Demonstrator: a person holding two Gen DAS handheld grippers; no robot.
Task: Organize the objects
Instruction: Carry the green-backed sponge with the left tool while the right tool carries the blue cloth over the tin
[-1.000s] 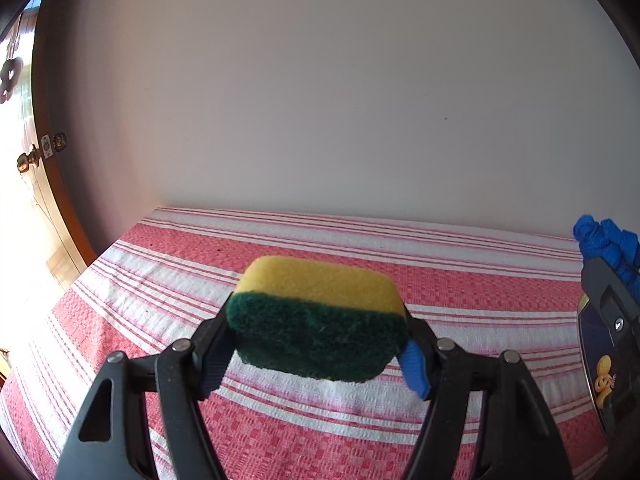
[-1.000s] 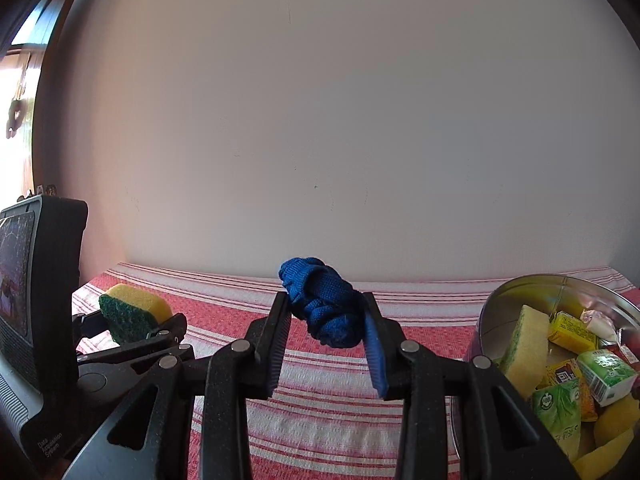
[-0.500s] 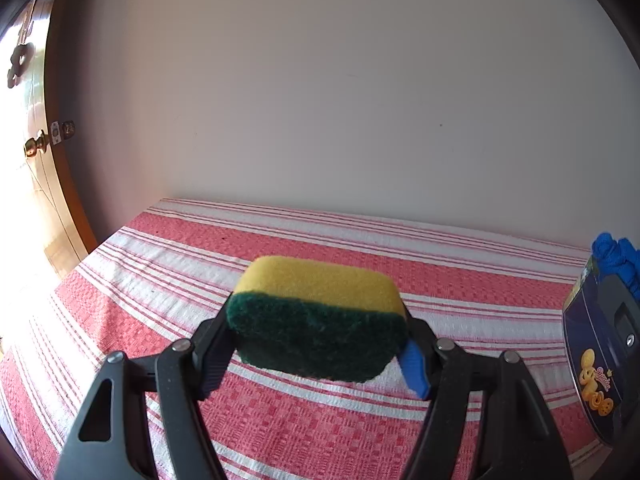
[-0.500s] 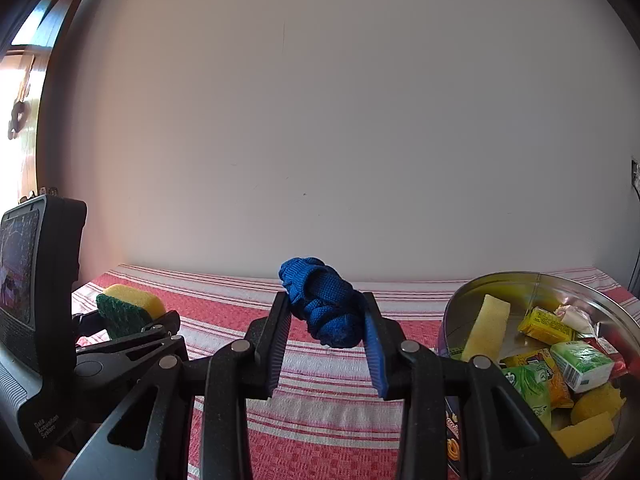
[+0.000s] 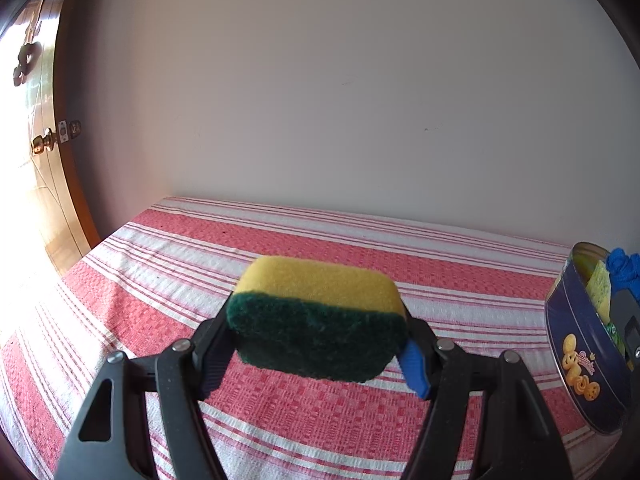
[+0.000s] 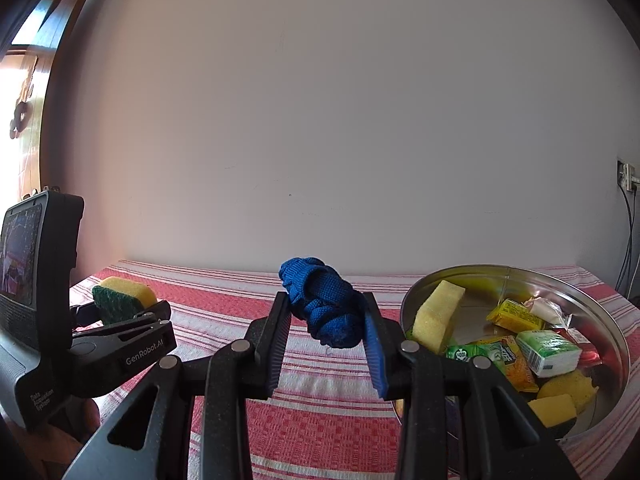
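Observation:
My left gripper (image 5: 316,344) is shut on a yellow and green sponge (image 5: 316,316) and holds it above the red striped cloth (image 5: 280,248). The sponge also shows in the right wrist view (image 6: 122,298), at the left. My right gripper (image 6: 326,320) is shut on a bunched blue cloth (image 6: 326,312), held above the table just left of a round metal tin (image 6: 608,344). The tin holds a yellow sponge (image 6: 436,316), small juice boxes (image 6: 548,352) and packets. In the left wrist view the tin (image 5: 580,364) has a dark blue side and stands at the right edge.
A plain wall stands behind the table. A wooden door with a brass knob (image 5: 40,144) is at the far left. A wall socket with cables (image 6: 626,176) is at the far right. The left gripper's body and screen (image 6: 36,280) fill the left of the right wrist view.
Both grippers have moved right with their loads. The tin has come further into both views and shows more of its contents. Both grips are unchanged.

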